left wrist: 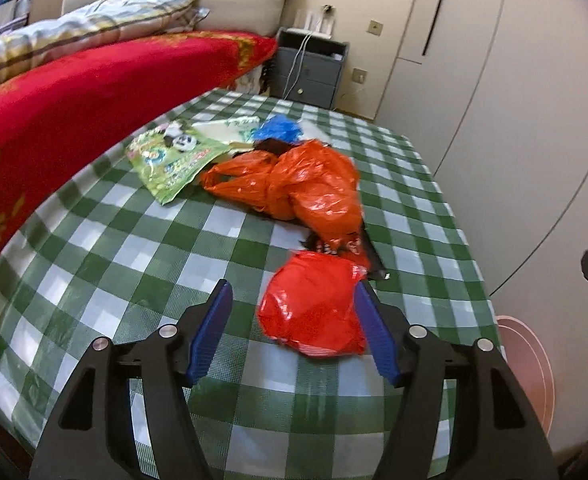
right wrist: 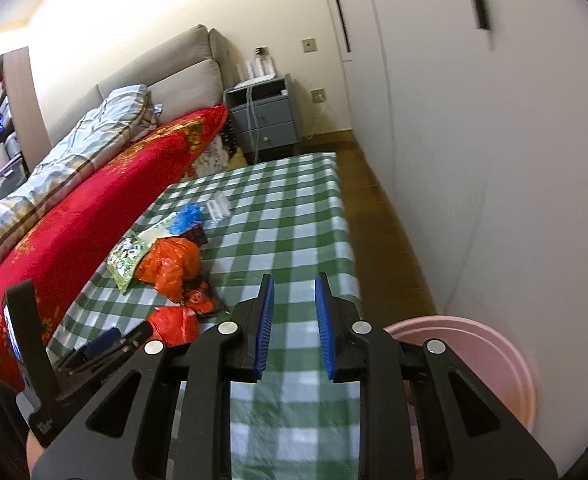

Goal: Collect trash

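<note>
Approaching the red bag [left wrist: 314, 304], I held the left gripper [left wrist: 294, 292] wide open and empty; closing came next, the right gripper [right wrist: 294, 284] part-open and empty.

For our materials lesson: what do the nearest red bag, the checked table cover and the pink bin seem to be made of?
Red bag: thin glossy plastic film, crinkled with bright highlights. Checked table cover: probably wipeable vinyl or oilcloth, given its sheen and soft folds at the edge. Pink bin: likely moulded plastic, with a smooth matte rim.

Crumpled red plastic bag [left wrist: 314, 304] nearest, flat on green-checked cloth. Beyond it, large orange bag [left wrist: 298, 184] bunched over dark wrapper [left wrist: 350, 248]; green panda packet [left wrist: 170, 152] and blue scrap [left wrist: 276, 129] farther back.
</note>
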Motion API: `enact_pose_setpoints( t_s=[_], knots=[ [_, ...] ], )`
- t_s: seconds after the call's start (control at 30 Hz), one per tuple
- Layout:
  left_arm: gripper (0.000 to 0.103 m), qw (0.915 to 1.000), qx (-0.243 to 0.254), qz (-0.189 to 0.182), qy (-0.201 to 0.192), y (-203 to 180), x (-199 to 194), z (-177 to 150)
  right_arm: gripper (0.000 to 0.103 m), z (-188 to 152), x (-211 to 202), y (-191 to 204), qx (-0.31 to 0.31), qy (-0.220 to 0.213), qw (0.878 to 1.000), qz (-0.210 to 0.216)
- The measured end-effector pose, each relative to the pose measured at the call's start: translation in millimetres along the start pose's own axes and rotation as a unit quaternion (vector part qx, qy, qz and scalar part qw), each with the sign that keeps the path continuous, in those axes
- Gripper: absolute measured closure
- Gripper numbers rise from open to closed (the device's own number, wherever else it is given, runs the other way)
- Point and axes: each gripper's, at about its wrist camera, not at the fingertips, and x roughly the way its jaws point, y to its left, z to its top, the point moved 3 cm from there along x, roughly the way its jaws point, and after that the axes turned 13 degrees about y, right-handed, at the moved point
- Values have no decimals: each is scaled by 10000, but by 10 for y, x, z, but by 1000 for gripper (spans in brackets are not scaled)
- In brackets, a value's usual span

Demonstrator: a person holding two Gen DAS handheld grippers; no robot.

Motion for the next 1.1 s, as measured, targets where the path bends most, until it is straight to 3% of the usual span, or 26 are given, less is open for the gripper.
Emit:
enact_pose_setpoints(
  t_s=[0.27, 0.5, 0.57, 0.63, 0.77, 0.83, 0.93, 1.1],
  knots=[
    [39, 9993, -252, -53, 282, 100, 212, 25, 81, 113, 492, 254, -174, 282, 9988, 369],
    [40, 9987, -72, -318, 386, 75, 285, 72, 81, 173, 841, 437, -315, 530, 9962, 612],
    [44, 9983, -49, -389, 426, 82, 296, 79, 81, 180, 926, 509, -410, 582, 9954, 637],
    [57, 9977, -22, -520, 443, 76, 291, 95, 81, 184, 1033, 565, -457, 666, 9944, 679],
    [68, 9987, 64, -390, 314, 75, 216, 157, 81, 174, 1233, 640, -512, 840, 9925, 722],
    [91, 9992, -60, -264, 277, 159, 203, 185, 82, 169, 1321, 669, -534, 946, 9911, 776],
    [93, 9993, -277, -96, 251, 291, 195, 215, 81, 152, 1452, 732, -594, 1098, 9889, 800],
    [92, 9987, -434, -192, 189, 355, 170, 226, 81, 133, 1596, 844, -730, 1284, 9857, 805]
  ],
)
